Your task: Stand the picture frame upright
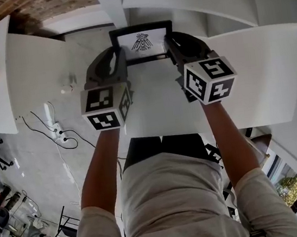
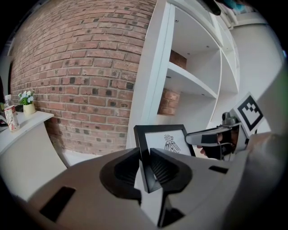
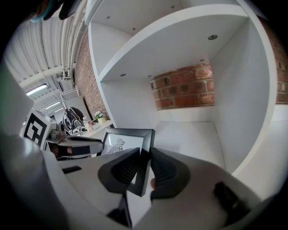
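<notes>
A black picture frame with a white print of a bird emblem stands nearly upright at the far edge of the white table. My left gripper is shut on the frame's left edge, and my right gripper is shut on its right edge. In the left gripper view the frame rises from between the jaws, with the other gripper beyond it. In the right gripper view the frame is pinched by its side bar, and the left gripper shows at the left.
A white shelf unit stands just behind the frame, its open compartment backed by brick. A brick wall and a side counter with a bottle and a small flower pot lie to the left. A power strip with cables is on the floor.
</notes>
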A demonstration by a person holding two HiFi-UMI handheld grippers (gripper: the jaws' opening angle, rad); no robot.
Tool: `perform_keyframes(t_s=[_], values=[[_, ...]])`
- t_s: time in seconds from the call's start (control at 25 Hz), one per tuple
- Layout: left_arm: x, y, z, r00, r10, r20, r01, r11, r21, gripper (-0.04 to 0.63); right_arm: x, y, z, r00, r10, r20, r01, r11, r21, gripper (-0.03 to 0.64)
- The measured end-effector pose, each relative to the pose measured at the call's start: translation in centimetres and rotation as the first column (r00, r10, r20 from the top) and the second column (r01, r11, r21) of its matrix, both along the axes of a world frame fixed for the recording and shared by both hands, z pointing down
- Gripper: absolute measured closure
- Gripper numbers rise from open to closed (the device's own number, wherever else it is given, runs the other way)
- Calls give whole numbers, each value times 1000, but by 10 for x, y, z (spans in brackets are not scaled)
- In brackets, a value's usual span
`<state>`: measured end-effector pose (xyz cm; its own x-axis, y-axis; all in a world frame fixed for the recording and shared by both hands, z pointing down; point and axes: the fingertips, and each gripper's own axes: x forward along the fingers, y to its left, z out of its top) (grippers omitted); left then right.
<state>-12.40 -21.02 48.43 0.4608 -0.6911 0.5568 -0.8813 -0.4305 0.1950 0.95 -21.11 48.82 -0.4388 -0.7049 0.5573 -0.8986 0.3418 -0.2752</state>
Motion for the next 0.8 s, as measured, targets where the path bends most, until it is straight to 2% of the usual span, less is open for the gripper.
perform_keyframes(t_s=[0.32, 0.8], values=[[4, -6, 14, 998, -63, 28, 63, 998, 6, 515, 5, -5, 10, 999, 47, -1, -47, 999, -4, 532], [5, -19, 21, 997, -32, 71, 31, 999, 15, 520, 6, -10, 17, 998, 64, -6, -64, 998, -1, 535]])
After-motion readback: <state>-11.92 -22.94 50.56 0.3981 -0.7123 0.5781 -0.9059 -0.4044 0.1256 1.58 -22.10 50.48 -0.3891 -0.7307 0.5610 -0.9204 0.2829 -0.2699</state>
